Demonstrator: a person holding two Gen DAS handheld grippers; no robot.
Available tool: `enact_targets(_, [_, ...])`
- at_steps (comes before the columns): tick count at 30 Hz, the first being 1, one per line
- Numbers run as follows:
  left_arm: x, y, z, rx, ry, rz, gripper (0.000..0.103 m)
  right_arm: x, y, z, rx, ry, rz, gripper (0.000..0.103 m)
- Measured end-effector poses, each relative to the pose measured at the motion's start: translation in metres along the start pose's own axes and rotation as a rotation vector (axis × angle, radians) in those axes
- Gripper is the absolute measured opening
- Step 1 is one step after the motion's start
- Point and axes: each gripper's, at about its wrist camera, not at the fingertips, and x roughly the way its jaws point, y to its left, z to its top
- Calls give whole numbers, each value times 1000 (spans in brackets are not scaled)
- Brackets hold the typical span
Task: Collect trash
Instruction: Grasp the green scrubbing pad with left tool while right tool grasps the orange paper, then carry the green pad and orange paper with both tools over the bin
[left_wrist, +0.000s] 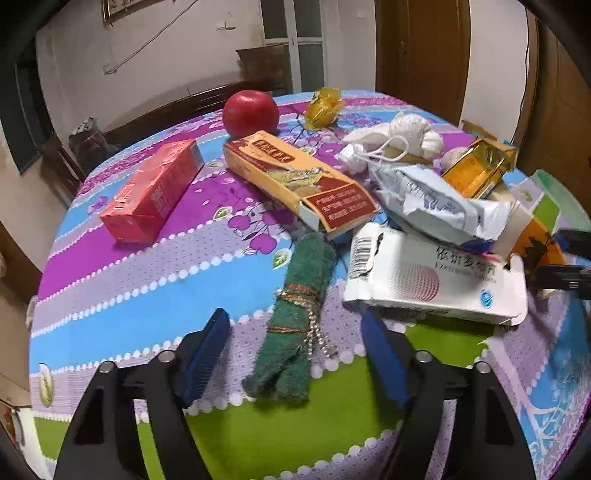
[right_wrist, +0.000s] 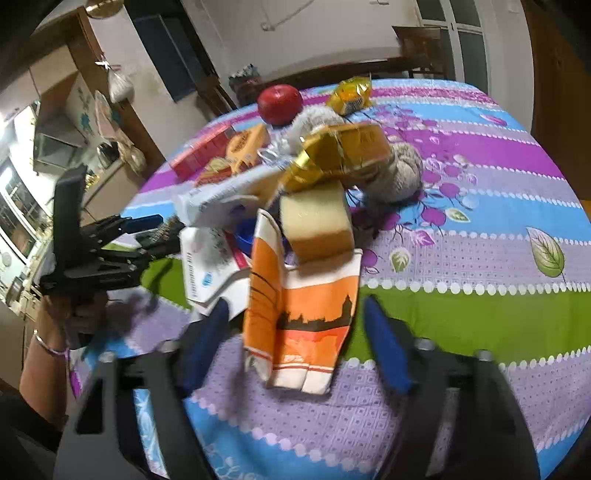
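A pile of trash lies on the flowered tablecloth (left_wrist: 129, 295). My left gripper (left_wrist: 295, 354) stands open over a rolled green cloth (left_wrist: 295, 317) with a small chain around it; the cloth lies between the blue pads (left_wrist: 207, 354) without touching them. A torn white medicine box (left_wrist: 424, 280) lies just to its right. My right gripper (right_wrist: 299, 343) is open around an orange and white carton (right_wrist: 306, 317), with a narrow gap on each side. A yellow sponge (right_wrist: 314, 221) and a gold wrapper (right_wrist: 343, 151) sit behind the carton. The left gripper (right_wrist: 147, 232) shows at the left of the right wrist view.
A red box (left_wrist: 155, 192), a long yellow box (left_wrist: 295, 181), a red apple (left_wrist: 251, 112), a yellow sweet wrapper (left_wrist: 323, 107), white yarn (left_wrist: 399, 136) and a pale blue torn packet (left_wrist: 436, 199) lie further back. A hand (right_wrist: 66, 314) holds the left gripper. Wooden doors stand beyond the table.
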Motion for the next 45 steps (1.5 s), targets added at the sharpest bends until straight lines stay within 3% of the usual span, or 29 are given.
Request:
enact_targets(4, [0,0,-1,-9,-5,-29,60,0,-2,-2,15,-4,-8,48])
enact_targets(9, [-7,-7,-6,-20,-16,-5,30,-1,-3,-5,18,-6,8,41])
enact_targets(11, [-11,-9,-10,-38,-18,24,23,-5,-2,-9,11,-11,9,39])
enact_targets(22, [-63,-52,-52,-114,-29,256,20,-43,10,-37,-41,-59,41,36])
enact_targets(26, [-88,-73,-55,-132,-62,276,20,-65,16,-36,-69,-118,34,36])
enact_targets(29, [-104,-94,-41,-107,-124,309,20,-86,18,-32,-110,-185,-20,36])
enact_targets(36, [-119,-155,19,-31,-250,237,20,-139,-10,-18,-123,-313,-168,36])
enact_targets(45, [-112,-245,82,63,-312,76,20,-200,-62,-14,-100,-412,-366,36])
